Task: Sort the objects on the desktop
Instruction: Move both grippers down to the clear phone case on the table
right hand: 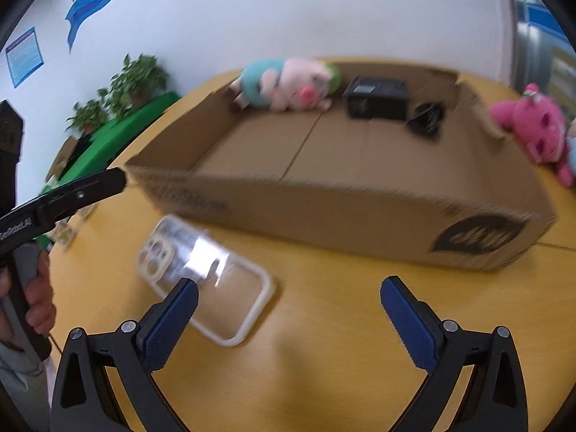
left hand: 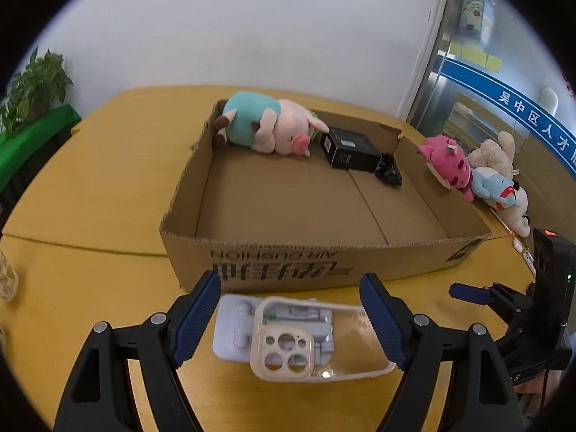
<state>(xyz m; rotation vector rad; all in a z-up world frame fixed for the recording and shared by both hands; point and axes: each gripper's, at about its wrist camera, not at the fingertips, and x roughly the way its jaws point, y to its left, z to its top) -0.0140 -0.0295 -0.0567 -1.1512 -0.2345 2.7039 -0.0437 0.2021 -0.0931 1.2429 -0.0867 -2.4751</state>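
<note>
On the yellow table [left hand: 90, 187], just in front of the big cardboard box [left hand: 324, 216], lies a clear phone case [left hand: 316, 338]. It lies flat with its long side running left to right in the left wrist view, about even with the near wall of the box. Its camera end, with round holes, points to the left. The case is see-through with a cream rim, and the light shines on it. Under its left part sits a small pale gray stand [left hand: 234, 327], which sticks out past the case on the left.

The left gripper [left hand: 291, 313] has its jaws wide, one blue pad on each side of the case, and neither pad presses on it. The right gripper [right hand: 288, 320] also has its jaws wide, with only bare table between them. Its left pad shows in front of the case's near edge in the right wrist view, which is blurry.

Inside the box, at the far wall, lie a pink pig toy [left hand: 270, 126] in a teal shirt, a black box [left hand: 349, 147] and a small black clip [left hand: 388, 172].
</note>
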